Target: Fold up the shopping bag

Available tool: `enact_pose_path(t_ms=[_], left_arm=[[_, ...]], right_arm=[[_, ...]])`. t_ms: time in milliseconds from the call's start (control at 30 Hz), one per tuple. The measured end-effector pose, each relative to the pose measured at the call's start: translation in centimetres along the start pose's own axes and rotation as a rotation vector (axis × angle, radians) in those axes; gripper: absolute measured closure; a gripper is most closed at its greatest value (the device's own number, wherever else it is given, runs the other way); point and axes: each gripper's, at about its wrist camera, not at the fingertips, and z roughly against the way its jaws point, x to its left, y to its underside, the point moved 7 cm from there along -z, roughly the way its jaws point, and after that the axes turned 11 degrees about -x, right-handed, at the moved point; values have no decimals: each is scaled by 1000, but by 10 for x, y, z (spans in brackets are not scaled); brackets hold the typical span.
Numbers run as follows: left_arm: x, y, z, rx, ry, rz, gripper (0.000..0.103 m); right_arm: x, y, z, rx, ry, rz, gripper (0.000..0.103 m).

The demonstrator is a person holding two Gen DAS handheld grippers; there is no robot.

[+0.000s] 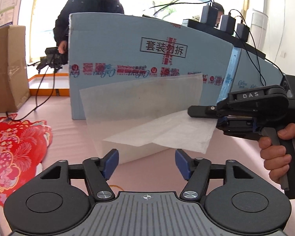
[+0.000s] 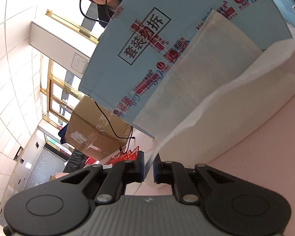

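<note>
The white fabric shopping bag [image 1: 147, 106] is partly lifted above the pink table, one part standing up in front of a blue box, a folded flap hanging toward me. My right gripper [image 1: 204, 113], held in a hand at the right, is shut on the bag's right edge. In the right wrist view the bag [image 2: 216, 102] runs away from the shut gripper [image 2: 149, 167], pinched between its blue pads. My left gripper [image 1: 146, 164] is open and empty, just in front of the bag's lower edge, blue fingertips [image 1: 111, 163] apart.
A large light blue printed box [image 1: 147, 55] stands right behind the bag. A brown cardboard box [image 1: 7, 66] is at the left. A red decorative paper cutting [image 1: 15, 147] lies on the pink table [image 1: 64, 114] at the left. A person stands behind the box, with cables and chargers.
</note>
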Motion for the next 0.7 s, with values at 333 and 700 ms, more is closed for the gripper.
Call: enact_pose_path(t_ms=[333, 700], left_arm=[[53, -39, -11, -50, -85, 28, 15], [109, -26, -126, 31, -29, 111, 14]], right_arm=[[11, -2, 39, -68, 15, 19, 94], [25, 4, 73, -149, 195, 71, 93]])
